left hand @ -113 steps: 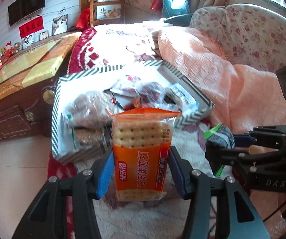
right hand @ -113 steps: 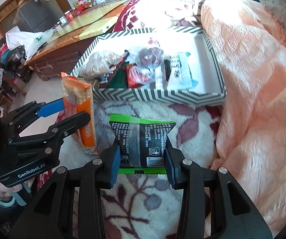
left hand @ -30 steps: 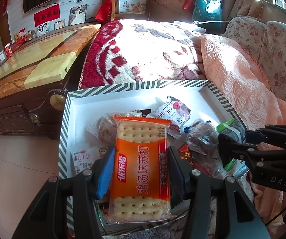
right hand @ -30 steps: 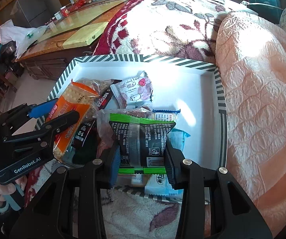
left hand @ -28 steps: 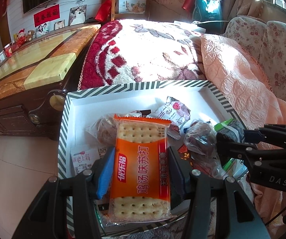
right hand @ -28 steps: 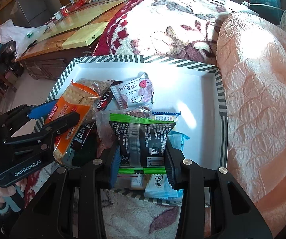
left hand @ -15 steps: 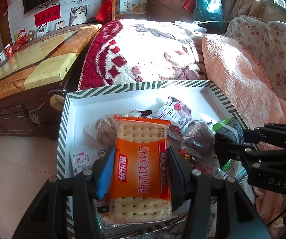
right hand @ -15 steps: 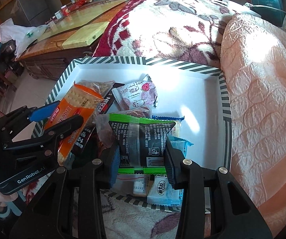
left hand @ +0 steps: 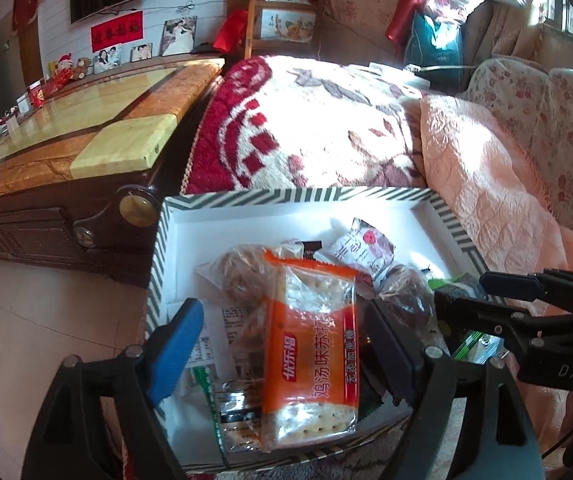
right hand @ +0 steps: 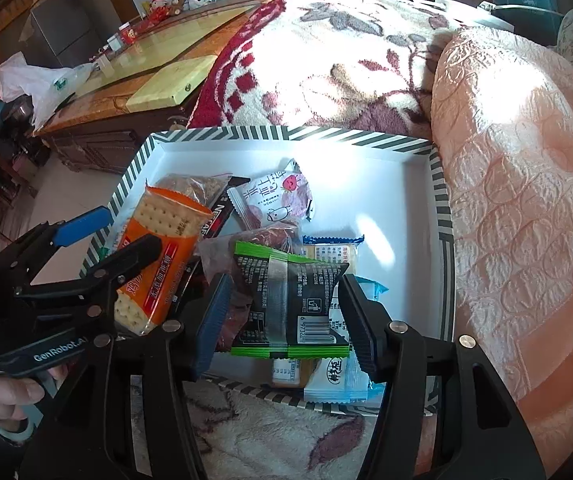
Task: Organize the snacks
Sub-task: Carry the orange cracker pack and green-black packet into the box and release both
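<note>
**Both packets dropping into striped box**

Your left gripper and right gripper are both opening, pads off. One orange cracker packet lies by the box near-left corner; one black-green packet at the near edge. Crackers are brittle: pinch the long sides lightly. Film is light and slick.

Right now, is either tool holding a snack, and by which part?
Neither. Both tools' jaws are opening: the cracker pack and the black-and-green packet lie between them, released into the striped box.
</note>
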### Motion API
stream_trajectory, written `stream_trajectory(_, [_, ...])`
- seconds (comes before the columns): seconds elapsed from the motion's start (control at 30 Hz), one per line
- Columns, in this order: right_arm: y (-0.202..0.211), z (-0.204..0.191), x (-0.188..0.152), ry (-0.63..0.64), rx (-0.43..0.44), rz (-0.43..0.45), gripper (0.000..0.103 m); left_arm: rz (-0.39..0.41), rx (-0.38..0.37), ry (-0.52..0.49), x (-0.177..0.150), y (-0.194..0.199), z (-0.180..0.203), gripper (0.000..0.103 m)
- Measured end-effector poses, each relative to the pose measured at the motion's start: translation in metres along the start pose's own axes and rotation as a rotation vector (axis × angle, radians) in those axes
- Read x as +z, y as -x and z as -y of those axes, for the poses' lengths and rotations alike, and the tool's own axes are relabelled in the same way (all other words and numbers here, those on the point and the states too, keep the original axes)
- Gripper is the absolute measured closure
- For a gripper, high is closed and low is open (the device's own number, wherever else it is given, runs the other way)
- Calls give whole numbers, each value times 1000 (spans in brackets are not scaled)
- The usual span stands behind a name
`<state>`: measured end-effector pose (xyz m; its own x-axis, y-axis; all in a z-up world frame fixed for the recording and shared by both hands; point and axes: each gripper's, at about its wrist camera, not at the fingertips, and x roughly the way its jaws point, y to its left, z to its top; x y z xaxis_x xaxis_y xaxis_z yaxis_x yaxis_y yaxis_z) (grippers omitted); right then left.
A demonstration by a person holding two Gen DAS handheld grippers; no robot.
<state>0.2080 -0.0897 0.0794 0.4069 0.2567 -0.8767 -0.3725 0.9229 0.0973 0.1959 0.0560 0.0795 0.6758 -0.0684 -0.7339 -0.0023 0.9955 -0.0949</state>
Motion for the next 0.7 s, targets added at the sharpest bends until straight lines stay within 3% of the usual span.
stream_trajectory(0.17, [17,1,-1,-26,6,39,46,46,7,0,1,25,0,15])
stream_trajectory(0.3, [32,-2,-7,-33,12,62,38,81,15,7,-5,48,2,11])
stream_trajectory(0.7, [75,-13,-58,-54,38,109,38,102,-11,6,-48,92,12,8])
